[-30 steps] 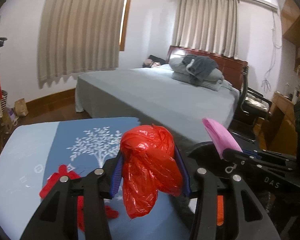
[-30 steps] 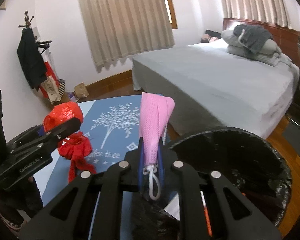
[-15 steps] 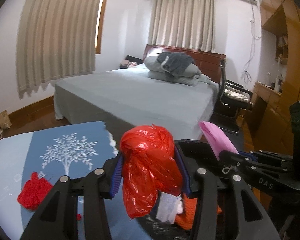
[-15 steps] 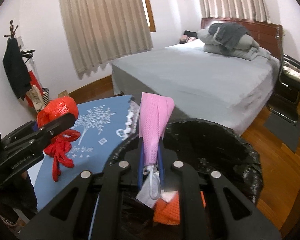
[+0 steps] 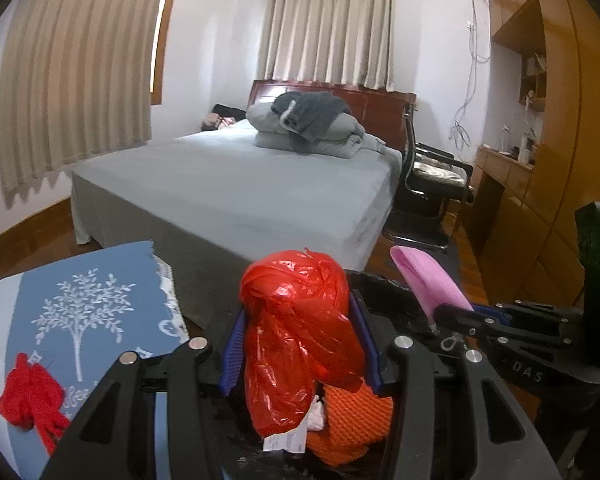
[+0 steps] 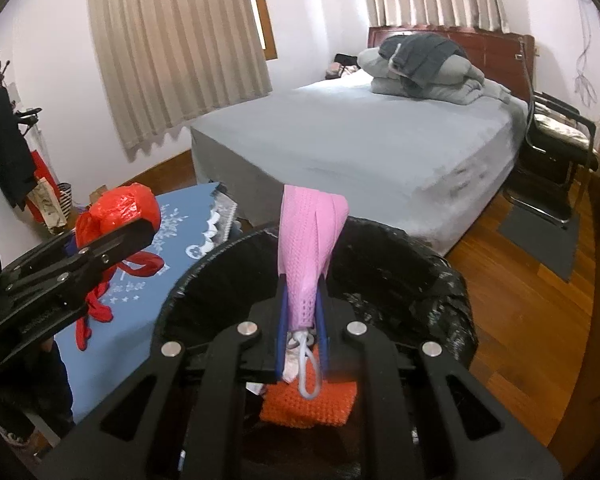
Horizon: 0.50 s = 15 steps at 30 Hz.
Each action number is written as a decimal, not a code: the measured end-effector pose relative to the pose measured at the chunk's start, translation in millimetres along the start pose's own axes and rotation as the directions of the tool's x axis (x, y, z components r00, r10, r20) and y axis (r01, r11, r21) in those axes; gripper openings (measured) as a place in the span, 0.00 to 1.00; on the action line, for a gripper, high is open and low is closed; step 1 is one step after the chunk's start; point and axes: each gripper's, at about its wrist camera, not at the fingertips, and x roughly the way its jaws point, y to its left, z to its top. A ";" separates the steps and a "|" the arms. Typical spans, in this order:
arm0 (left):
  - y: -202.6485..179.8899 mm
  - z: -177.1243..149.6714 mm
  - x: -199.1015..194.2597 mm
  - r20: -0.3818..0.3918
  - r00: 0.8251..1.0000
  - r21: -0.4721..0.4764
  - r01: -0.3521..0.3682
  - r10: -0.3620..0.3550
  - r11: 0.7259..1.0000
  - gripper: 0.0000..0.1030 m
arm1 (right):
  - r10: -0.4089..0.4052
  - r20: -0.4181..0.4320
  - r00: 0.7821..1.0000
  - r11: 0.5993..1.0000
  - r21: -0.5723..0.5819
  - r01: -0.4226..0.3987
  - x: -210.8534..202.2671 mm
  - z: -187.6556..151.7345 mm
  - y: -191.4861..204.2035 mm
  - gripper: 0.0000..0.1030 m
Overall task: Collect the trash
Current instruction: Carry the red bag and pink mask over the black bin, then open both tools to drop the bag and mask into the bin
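Observation:
My left gripper (image 5: pixel 300 344) is shut on a crumpled red plastic bag (image 5: pixel 300 332) and holds it above the open black-lined trash bin (image 5: pixel 384 284). My right gripper (image 6: pixel 302 312) is shut on a pink face mask (image 6: pixel 306 248) and holds it over the same bin (image 6: pixel 440 280). The bin holds an orange knitted piece (image 6: pixel 308 404) and white paper scraps (image 5: pixel 286 442). A red cloth scrap (image 5: pixel 30 400) lies on the blue tablecloth (image 5: pixel 80 312) to the left. The left gripper with the red bag (image 6: pixel 120 208) also shows in the right wrist view, and the mask (image 5: pixel 430 280) in the left wrist view.
A grey bed (image 5: pixel 240 188) with folded bedding stands behind the bin. A black chair (image 5: pixel 428 180) and wooden cabinets (image 5: pixel 540 160) are on the right. A coat rack (image 6: pixel 4 140) and bags stand at the far left wall.
Both grippers have moved right from over the table to above the trash bin, still holding the red bag and the pink mask. The bin's contents have come into view.

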 end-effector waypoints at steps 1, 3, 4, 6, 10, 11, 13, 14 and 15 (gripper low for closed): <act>-1.6 -1.1 3.9 -0.007 1.000 0.002 0.006 -0.006 1.000 0.46 | -0.004 -0.002 1.000 1.000 0.002 0.004 0.6 -0.6 -3.1 0.11; -3.9 -2.6 8.7 -0.015 1.000 0.002 0.014 -0.014 1.000 0.46 | -0.014 -0.009 1.000 1.000 0.007 0.014 2.7 -2.9 -8.8 0.11; -5.1 -3.5 11.6 -0.020 1.000 0.003 0.017 -0.017 1.000 0.46 | -0.017 -0.013 1.000 1.000 0.010 0.017 3.9 -3.9 -10.1 0.11; -6.4 -5.0 18.2 -0.029 0.999 0.004 0.023 -0.023 1.000 0.46 | -0.023 -0.022 1.000 1.000 0.013 0.023 7.2 -5.9 -14.3 0.12; -10.1 -7.9 34.2 -0.057 0.998 0.000 0.039 -0.039 0.999 0.46 | -0.034 -0.040 0.999 0.999 0.021 0.035 14.9 -10.3 -22.0 0.13; -10.9 -8.0 37.4 -0.062 0.997 0.000 0.042 -0.042 0.999 0.46 | -0.036 -0.045 0.998 0.999 0.022 0.038 17.1 -10.6 -23.6 0.13; -13.4 -9.8 44.1 -0.074 0.996 0.002 0.051 -0.051 0.999 0.46 | -0.043 -0.058 0.997 0.999 0.026 0.044 23.0 -13.2 -28.0 0.13; -14.6 -10.2 47.6 -0.081 0.995 0.005 0.060 -0.060 0.998 0.46 | -0.044 -0.062 0.997 0.999 0.028 0.046 24.6 -14.1 -29.2 0.13; -16.0 -10.7 51.3 -0.091 0.993 0.008 0.075 -0.074 0.997 0.46 | -0.047 -0.066 0.997 0.998 0.029 0.049 26.7 -15.2 -30.9 0.15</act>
